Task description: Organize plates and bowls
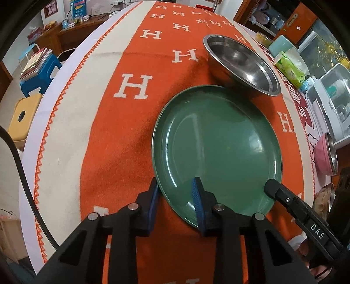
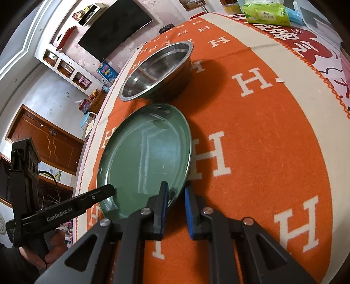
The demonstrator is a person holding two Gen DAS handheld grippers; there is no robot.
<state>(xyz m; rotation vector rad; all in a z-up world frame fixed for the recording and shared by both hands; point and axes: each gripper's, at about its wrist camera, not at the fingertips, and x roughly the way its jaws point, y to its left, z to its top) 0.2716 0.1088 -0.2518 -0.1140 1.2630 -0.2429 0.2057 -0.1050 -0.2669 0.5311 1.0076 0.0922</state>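
Observation:
A green plate (image 1: 218,142) (image 2: 144,153) lies on the orange cloth with white H letters (image 1: 122,139). My left gripper (image 1: 176,185) is shut on its near left rim, one pad outside and one inside. Across the plate, a finger (image 1: 275,190) of the right gripper rests on the near right rim. In the right wrist view, my right gripper (image 2: 176,190) is shut on that rim, and a finger (image 2: 105,192) of the left gripper shows on the opposite side. An empty steel bowl (image 1: 240,65) (image 2: 157,70) stands upright just beyond the plate's far edge.
Along the table's right side sit a pink bowl with a steel lining (image 1: 326,157), a green wipes pack (image 1: 291,70) (image 2: 264,13) and a clear plastic box (image 1: 328,104). Left of the table edge stand a blue stool (image 1: 39,74) and a yellow stool (image 1: 24,118).

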